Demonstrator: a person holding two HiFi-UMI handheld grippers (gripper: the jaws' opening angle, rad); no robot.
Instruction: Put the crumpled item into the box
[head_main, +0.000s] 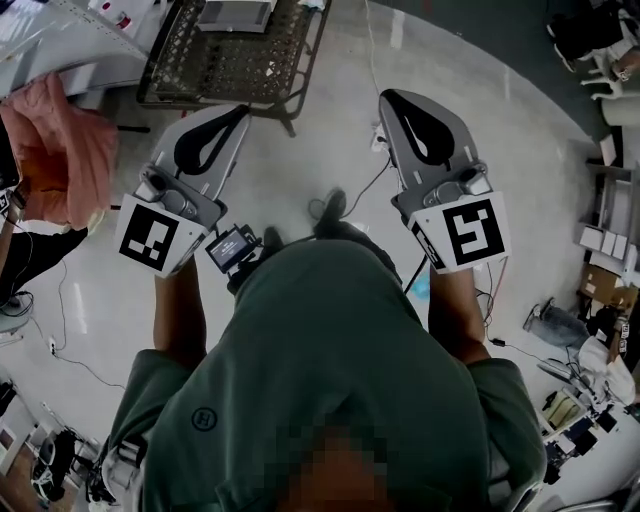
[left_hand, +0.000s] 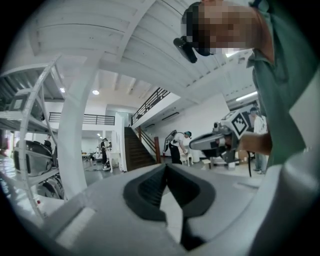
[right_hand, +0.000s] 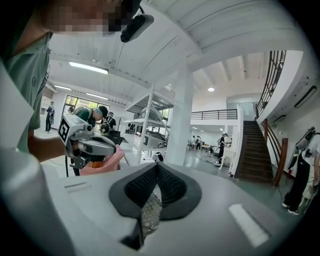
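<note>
Both grippers are held level in front of the person, above the pale floor. My left gripper (head_main: 240, 108) (left_hand: 166, 167) has its jaws together with nothing between the black pads. My right gripper (head_main: 385, 97) (right_hand: 157, 167) is likewise shut and holds nothing. A pink crumpled item (head_main: 60, 150) lies at the far left, a short way left of the left gripper. In the right gripper view the pink item (right_hand: 102, 162) shows just behind the left gripper (right_hand: 87, 142). No box is clearly in view.
A dark metal mesh rack (head_main: 230, 55) stands on the floor ahead of both grippers. A white table edge (head_main: 70, 40) is at the top left. Cables and cluttered gear (head_main: 590, 330) lie at the right. People stand in the distance near a staircase (left_hand: 137, 150).
</note>
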